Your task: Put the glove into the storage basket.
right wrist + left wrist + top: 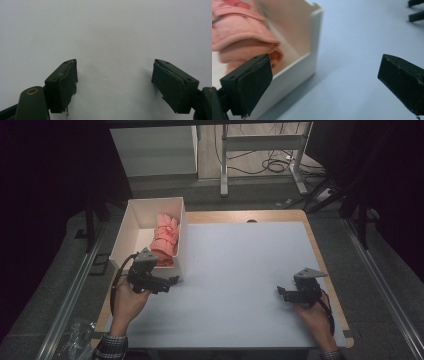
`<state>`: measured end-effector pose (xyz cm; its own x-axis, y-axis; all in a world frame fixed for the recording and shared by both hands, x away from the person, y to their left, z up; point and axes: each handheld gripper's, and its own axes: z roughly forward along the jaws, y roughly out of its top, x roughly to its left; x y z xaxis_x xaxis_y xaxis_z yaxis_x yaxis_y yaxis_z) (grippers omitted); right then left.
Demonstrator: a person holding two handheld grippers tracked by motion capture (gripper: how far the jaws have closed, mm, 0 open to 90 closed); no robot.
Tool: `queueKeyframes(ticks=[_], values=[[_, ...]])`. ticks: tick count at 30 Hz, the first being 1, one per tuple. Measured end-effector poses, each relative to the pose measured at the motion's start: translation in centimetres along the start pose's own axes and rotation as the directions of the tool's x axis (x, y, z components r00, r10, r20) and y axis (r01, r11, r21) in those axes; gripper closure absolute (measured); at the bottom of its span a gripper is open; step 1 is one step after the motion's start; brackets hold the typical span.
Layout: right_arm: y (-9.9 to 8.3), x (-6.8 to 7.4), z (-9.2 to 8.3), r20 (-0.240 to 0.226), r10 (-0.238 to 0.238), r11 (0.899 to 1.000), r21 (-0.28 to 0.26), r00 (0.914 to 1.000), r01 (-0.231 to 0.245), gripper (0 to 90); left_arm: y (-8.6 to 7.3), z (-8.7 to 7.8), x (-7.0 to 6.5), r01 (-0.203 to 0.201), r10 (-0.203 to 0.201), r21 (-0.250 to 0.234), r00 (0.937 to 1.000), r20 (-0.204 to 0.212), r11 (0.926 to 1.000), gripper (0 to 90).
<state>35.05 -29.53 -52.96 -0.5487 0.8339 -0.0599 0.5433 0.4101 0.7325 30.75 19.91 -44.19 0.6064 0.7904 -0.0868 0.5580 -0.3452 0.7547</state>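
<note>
A white open box (131,215) stands at the table's left edge with a folded pink garment (165,237) inside, against its right wall. My left gripper (170,282) is open just in front of the box's near right corner, with nothing between its jaws. In the left gripper view the pink garment (242,35) lies inside the box (315,45), and the left gripper (324,85) has one jaw before the box wall and one over the mat. My right gripper (281,293) is open low over the mat at the right; in the right gripper view my right gripper (113,82) holds nothing.
A pale blue-grey mat (240,270) covers most of the wooden table (280,214). The other gripper's jaw tips (415,15) show at the top right of the left gripper view. Beyond the table are desk legs and cables (272,165) on the floor.
</note>
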Motion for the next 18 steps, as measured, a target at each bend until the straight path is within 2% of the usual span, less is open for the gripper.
queueKeyframes(ticks=[5, 9, 18], values=[[0.0, 0.0, 0.0, 0.0, -0.001, 1.0, 0.0, 1.0, 0.001, 21.0, -0.6, 0.9, -1.5, -0.034, 0.035, -0.004, 0.9992, 0.022, 0.9994, 0.1], [0.0, 0.0, 0.0, 0.0, 0.0, 1.0, 0.0, 1.0, 0.0, 20.9, -1.2, 1.9, -2.7, -0.047, 0.047, -0.01, 0.9974, 0.054, 0.9989, 0.0], [0.0, 0.0, 0.0, 0.0, 0.0, 1.0, 0.0, 1.0, 0.0, 20.9, -2.6, 5.4, -4.4, -0.07, 0.069, 0.005, 0.9909, 0.115, 0.9976, 0.0]])
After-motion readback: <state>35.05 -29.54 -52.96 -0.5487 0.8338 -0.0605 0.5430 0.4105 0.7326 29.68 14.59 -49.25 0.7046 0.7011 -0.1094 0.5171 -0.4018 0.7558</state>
